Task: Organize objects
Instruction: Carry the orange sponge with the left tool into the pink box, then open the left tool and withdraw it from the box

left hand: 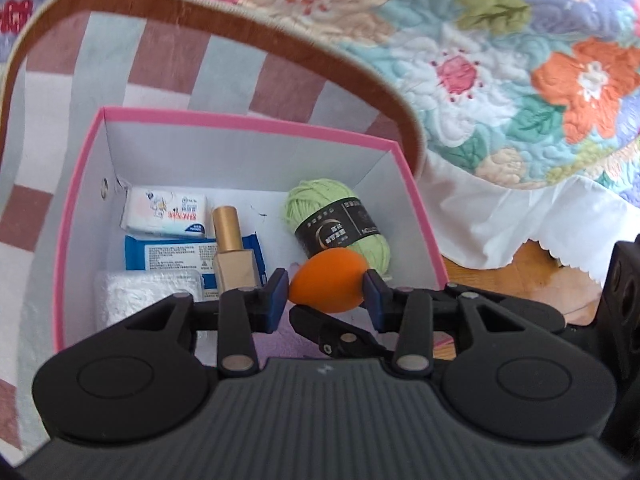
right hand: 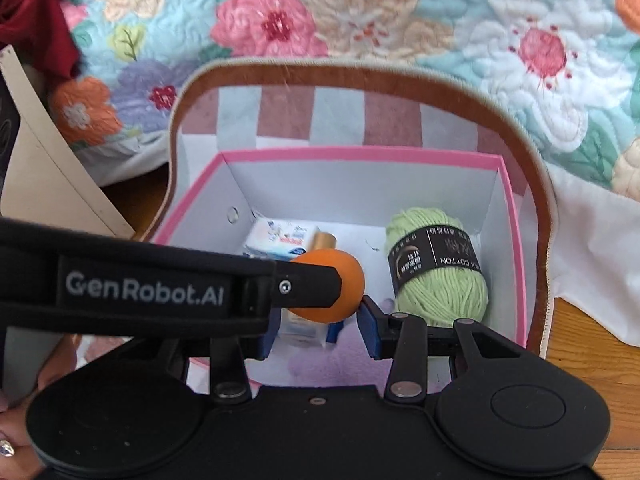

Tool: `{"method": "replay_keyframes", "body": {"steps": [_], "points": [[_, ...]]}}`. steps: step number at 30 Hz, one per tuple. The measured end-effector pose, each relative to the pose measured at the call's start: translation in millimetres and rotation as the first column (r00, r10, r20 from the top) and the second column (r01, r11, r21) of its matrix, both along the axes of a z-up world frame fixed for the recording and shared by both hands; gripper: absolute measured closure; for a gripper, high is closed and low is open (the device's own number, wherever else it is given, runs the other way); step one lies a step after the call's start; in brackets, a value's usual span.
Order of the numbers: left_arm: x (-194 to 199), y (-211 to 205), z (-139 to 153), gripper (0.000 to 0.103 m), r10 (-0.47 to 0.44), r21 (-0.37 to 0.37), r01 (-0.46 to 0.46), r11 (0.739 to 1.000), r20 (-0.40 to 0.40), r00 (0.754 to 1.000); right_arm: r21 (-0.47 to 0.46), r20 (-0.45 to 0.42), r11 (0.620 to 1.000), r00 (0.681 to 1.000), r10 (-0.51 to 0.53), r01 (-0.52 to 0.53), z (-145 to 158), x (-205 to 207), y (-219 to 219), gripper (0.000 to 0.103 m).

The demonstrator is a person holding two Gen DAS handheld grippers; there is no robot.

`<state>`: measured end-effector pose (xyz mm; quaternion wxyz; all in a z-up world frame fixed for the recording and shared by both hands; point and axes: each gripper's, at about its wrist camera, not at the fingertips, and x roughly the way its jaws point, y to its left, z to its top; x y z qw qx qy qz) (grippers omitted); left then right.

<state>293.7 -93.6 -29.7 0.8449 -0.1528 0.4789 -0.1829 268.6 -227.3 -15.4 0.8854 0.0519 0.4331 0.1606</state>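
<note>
While my left gripper [left hand: 327, 294] hangs above the pink-rimmed box [left hand: 240, 118], its two blue pads press on either side of an orange egg-shaped sponge [left hand: 326, 284], so the jaws are clamped on that sponge. It sits between the pads with its narrower end toward the right one, held over the near part of the box's white interior.

Down on the box floor I see a white tissue pack [left hand: 166, 214] at the far left, a blue packet [left hand: 176, 258] just in front of it, and a white textured pack [left hand: 144, 292] nearest my camera. A bottle with a gold cap [left hand: 230, 246] lies across the blue packet. On the right side rests a ball of light green yarn [left hand: 344, 224] with a black label band, close to the sponge in the left view.

From the right wrist view, the left gripper's black arm crosses the frame from the left, carrying the orange sponge [right hand: 328, 286] over the box [right hand: 360, 156]. My right gripper [right hand: 316, 330] sits just behind it. Its jaws stand partly apart; a small pale boxed item appears between them, but I cannot tell whether the pads press on it or whether it lies below. The green yarn [right hand: 438, 276] is to the right.

The box stands inside a larger checked bag with a brown rim [left hand: 248, 24], set on a wooden floor [right hand: 592, 360] beside a floral quilt [left hand: 500, 80].
</note>
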Motion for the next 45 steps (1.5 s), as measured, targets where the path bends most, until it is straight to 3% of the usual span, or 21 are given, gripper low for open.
{"method": "replay_keyframes", "body": {"steps": [8, 10, 12, 17, 22, 27, 34, 40, 45], "points": [[6.2, -4.5, -20.0, 0.061, 0.019, 0.001, -0.019, 1.0, -0.032, 0.999, 0.009, -0.012, 0.999, 0.999, -0.041, 0.041, -19.6, 11.5, -5.0, 0.056], [7.4, -4.1, -20.9, 0.056, 0.03, 0.019, -0.029, 0.999, -0.03, 0.999, 0.011, -0.014, 0.999, 0.999, -0.043, 0.043, -23.3, 12.8, -5.7, 0.055], [7.3, -2.5, -18.8, 0.042, 0.055, 0.068, -0.053, 0.996, -0.015, 0.998, 0.02, -0.025, 0.999, 0.999, -0.046, 0.046, -26.9, 13.4, -7.5, 0.052], [-2.9, 7.2, -7.7, 0.033, 0.079, 0.123, -0.079, 0.989, 0.005, 0.997, 0.015, -0.015, 0.999, 0.999, -0.043, 0.043, -27.0, 4.4, -12.2, 0.049], [-21.0, 18.1, -2.5, 0.03, 0.09, 0.113, -0.088, 0.99, -0.015, 0.996, 0.053, -0.001, 0.996, 0.998, -0.067, 0.067, -20.7, -10.8, -17.6, 0.049], [-54.6, 34.5, 7.2, 0.03, 0.119, 0.14, -0.11, 0.984, -0.058, 0.991, 0.045, 0.019, 0.997, 0.998, -0.064, 0.063, -2.4, -38.3, -16.3, 0.049], [-104.2, 59.0, 42.2, 0.022, 0.161, 0.26, -0.149, 0.954, -0.027, 0.987, -0.013, 0.061, 0.999, 0.997, -0.037, 0.038, 33.4, -82.8, -11.4, 0.049], [-143.9, 82.6, 73.9, 0.018, 0.214, 0.233, -0.21, 0.949, 0.008, 0.977, -0.021, 0.078, 0.999, 0.996, -0.042, 0.044, 71.2, -114.6, -8.6, 0.045], [-169.9, 88.6, 91.2, 0.018, 0.194, 0.3, -0.203, 0.932, 0.058, 0.979, -0.018, 0.089, 0.999, 0.995, -0.048, 0.05, 96.2, -136.6, -3.8, 0.04]]}}
